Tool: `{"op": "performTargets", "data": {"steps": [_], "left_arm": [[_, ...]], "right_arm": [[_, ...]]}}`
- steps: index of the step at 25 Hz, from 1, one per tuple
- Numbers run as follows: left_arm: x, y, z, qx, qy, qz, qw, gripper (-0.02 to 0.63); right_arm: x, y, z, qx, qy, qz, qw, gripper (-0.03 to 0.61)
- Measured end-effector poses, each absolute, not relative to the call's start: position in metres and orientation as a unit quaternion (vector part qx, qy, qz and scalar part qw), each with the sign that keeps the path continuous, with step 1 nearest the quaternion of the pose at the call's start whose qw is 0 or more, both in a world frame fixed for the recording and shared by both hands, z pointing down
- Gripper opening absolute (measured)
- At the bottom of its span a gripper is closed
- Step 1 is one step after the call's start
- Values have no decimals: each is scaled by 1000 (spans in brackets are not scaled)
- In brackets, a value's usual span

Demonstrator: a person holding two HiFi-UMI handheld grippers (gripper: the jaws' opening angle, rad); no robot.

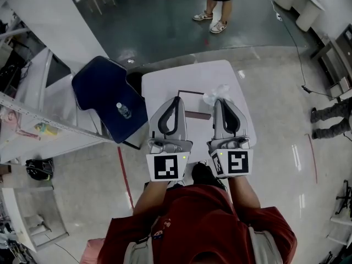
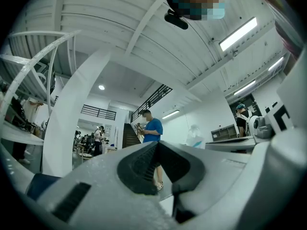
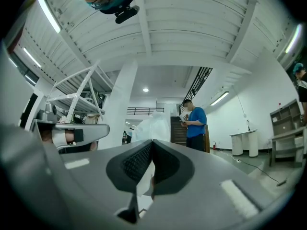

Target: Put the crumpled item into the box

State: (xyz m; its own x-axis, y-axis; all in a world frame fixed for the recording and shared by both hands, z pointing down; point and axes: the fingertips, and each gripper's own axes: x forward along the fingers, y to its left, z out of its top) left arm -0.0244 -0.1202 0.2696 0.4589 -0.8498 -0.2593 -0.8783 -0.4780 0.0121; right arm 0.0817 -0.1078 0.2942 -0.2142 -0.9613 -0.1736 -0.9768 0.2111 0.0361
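Observation:
A crumpled white item (image 1: 214, 95) lies at the far right of the small white table (image 1: 165, 84), just beside the tip of my right gripper (image 1: 220, 101). The left gripper (image 1: 177, 99) rests parallel to it on the table. Between them lies a dark-edged rectangular thing (image 1: 197, 115), possibly the box. Both grippers are shut, with their jaws meeting at the tip and nothing held. From the left gripper (image 2: 157, 143) the crumpled item (image 2: 194, 136) shows ahead to the right. From the right gripper (image 3: 152, 142) the crumpled item (image 3: 151, 126) rises just beyond the jaws.
A dark blue chair (image 1: 102, 89) carrying a water bottle (image 1: 124, 110) stands against the table's left side. White shelving (image 1: 33, 114) runs along the left. A person (image 1: 217, 7) stands on the floor beyond the table. A red line (image 1: 125, 176) marks the floor.

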Motion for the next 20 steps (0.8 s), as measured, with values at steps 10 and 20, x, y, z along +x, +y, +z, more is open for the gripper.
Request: {"op": "performTargets", "data": {"steps": [10,20], "left_arm": [[26,-170,264,-839,529,108,72,3],[39,-200,271,-814,570,89,69,3]], "right_arm": [[138,-161,298,-609,789,52,57,3],[155,-203,306,-573,816,30,63,3]]}}
